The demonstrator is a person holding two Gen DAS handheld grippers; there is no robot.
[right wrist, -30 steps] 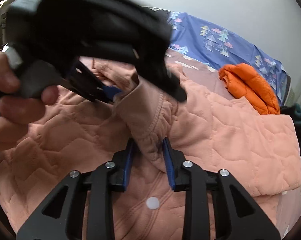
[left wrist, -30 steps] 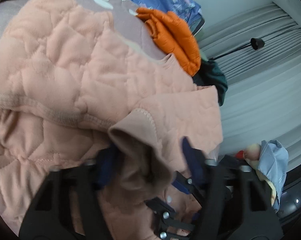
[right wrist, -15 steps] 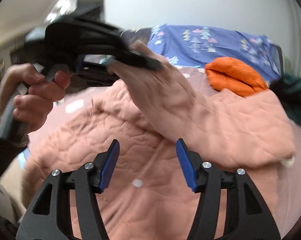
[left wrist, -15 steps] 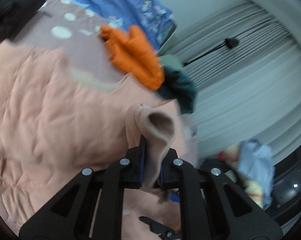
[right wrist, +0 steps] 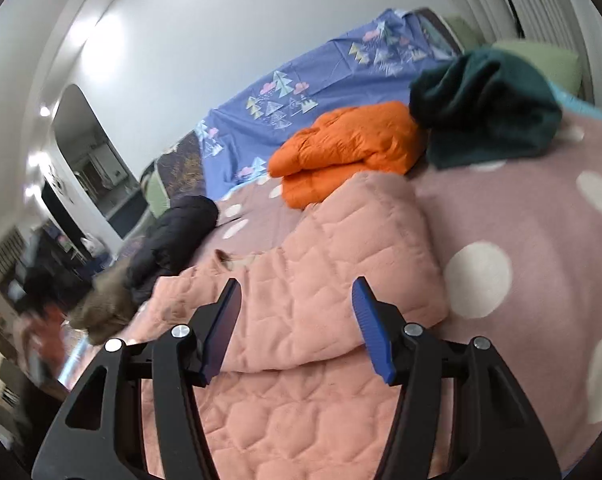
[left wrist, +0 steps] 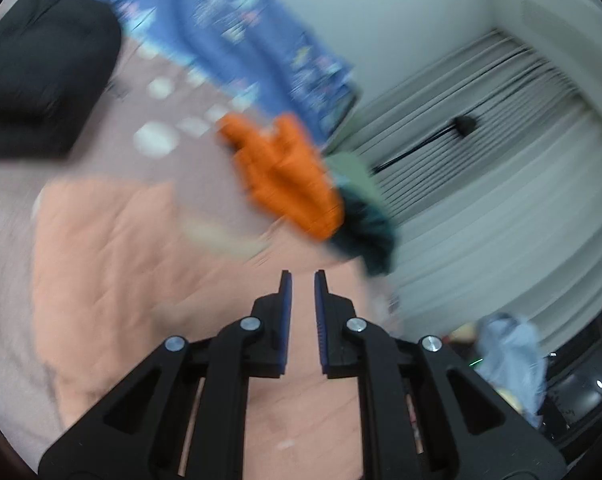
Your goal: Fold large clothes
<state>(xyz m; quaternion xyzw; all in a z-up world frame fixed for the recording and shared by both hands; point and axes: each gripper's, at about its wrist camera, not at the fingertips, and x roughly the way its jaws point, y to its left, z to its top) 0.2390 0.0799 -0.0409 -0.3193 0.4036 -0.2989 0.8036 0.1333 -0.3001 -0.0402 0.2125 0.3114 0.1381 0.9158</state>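
Observation:
A pink quilted garment (right wrist: 321,280) lies spread on the bed, one part folded over the rest. It also shows, blurred, in the left wrist view (left wrist: 113,256). My right gripper (right wrist: 297,312) is open and empty just above the garment. My left gripper (left wrist: 301,296) has its jaws close together with a narrow gap, nothing between them, hovering over the garment's right side.
An orange puffer jacket (right wrist: 349,148) and a dark green garment (right wrist: 485,108) lie at the far side of the mauve dotted blanket (right wrist: 521,232). A black jacket (right wrist: 173,236) lies at the left. A blue patterned sheet (right wrist: 321,80) covers the back. Grey curtains (left wrist: 501,184) hang to the right.
Both grippers have let go of the pink sleeve. The left gripper dropped it and swung away, its view blurred. The right gripper opened wide and drew back over the folded garment.

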